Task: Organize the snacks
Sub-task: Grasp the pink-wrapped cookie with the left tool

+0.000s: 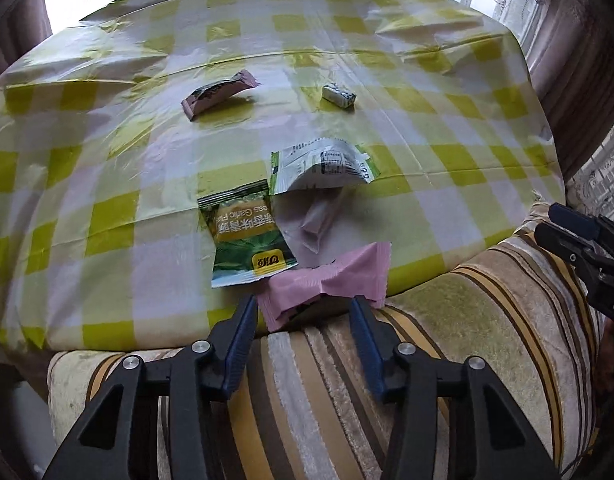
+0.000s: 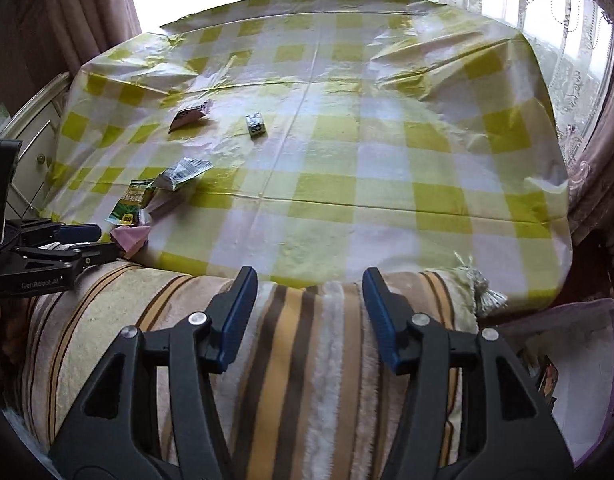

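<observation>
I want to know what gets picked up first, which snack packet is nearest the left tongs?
The plain pink packet at the table's near edge, lying between the left tongs. The green garlic-peas packet sits just beyond it; the rest lie farther back.

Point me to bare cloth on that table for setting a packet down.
Free: the checked tablecloth right of the small wrapped candy, out to its right edge, and the far strip by the window. Crowded: near-left corner, with the green packet, white packet, pink packet.
</observation>
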A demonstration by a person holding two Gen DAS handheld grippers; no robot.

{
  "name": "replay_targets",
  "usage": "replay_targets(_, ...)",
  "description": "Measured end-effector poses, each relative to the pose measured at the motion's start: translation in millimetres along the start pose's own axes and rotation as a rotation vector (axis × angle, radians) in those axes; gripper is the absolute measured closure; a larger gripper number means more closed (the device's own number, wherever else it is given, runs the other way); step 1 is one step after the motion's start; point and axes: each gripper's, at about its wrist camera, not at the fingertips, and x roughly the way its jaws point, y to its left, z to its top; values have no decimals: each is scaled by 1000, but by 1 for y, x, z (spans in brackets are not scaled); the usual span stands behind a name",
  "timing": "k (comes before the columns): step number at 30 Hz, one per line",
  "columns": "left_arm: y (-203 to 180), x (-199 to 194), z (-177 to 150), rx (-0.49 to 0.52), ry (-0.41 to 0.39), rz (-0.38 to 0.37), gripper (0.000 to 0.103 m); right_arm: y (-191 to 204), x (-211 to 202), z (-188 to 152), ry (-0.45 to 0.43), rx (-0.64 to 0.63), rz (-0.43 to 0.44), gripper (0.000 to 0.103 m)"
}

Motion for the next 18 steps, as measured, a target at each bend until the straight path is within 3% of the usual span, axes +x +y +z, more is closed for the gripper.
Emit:
replay_targets(4,3,15,10,13,23,-30,76,17,11,5,17,-35,13,44)
replay_targets(6,9,19,17,-12,14,-55,82,24,18,10,26,-45,22,44)
replay_targets(12,23,23,34,-62,-24,-133,83,44,39,28,27,-73,53,44)
replay_targets(18,21,22,48,-13,-67,-184,81,59,63,42,54,-103,59,44)
